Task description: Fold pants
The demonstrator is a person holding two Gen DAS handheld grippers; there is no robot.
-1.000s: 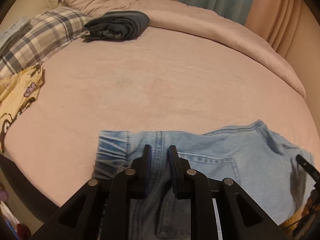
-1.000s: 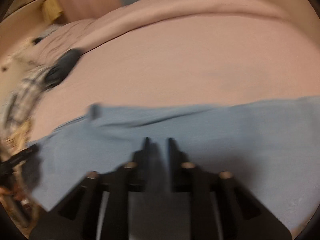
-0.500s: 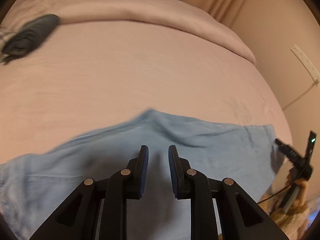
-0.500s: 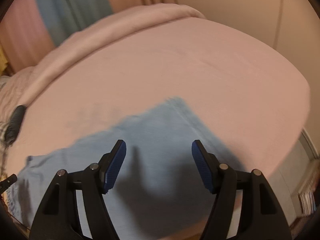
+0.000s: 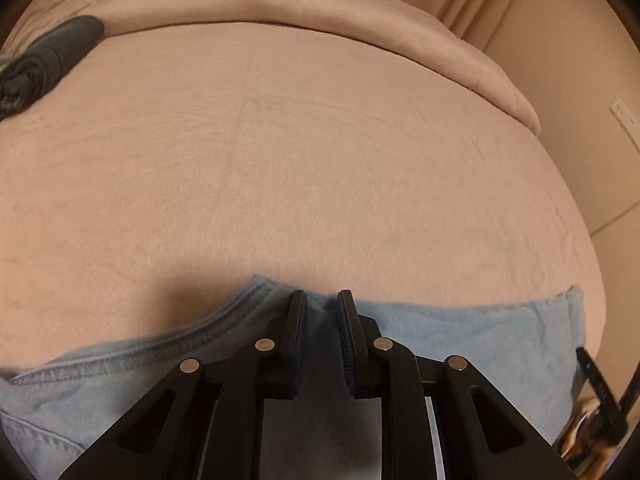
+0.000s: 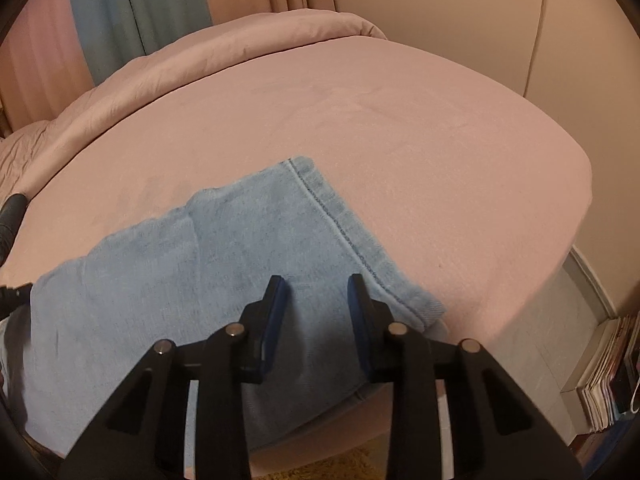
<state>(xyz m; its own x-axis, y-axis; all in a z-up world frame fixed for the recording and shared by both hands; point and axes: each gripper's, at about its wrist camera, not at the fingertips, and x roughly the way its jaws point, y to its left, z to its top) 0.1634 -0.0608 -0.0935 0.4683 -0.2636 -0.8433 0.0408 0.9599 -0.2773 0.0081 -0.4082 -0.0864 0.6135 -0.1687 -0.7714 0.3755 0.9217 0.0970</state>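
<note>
- Pink bedding covers the bed, which fills both views; a rolled pink duvet lies along its far side.
- Light-blue pants are spread along the near edge of the bed, under both tools.
- Only the left wrist view shows a stitched seam edge of the pants lifted into a small peak at the tool's tips, and a dark folded garment at the far left of the bed.
- Left tongs stand narrow, with a ridge of denim rising between the blue pads; they appear to pinch it.
- Only the right wrist view shows the hemmed leg end lying flat, running diagonally toward the near right corner of the bed.
- That view alone also shows a blue curtain behind the bed, a cable down the wall, and stacked magazines on the floor at the near right.
- Right tongs are closing over the flat denim near the hem; the pads stand apart, and I cannot tell whether they touch the cloth.
- The right tool's black tip shows at the near right edge of the left view.
</note>
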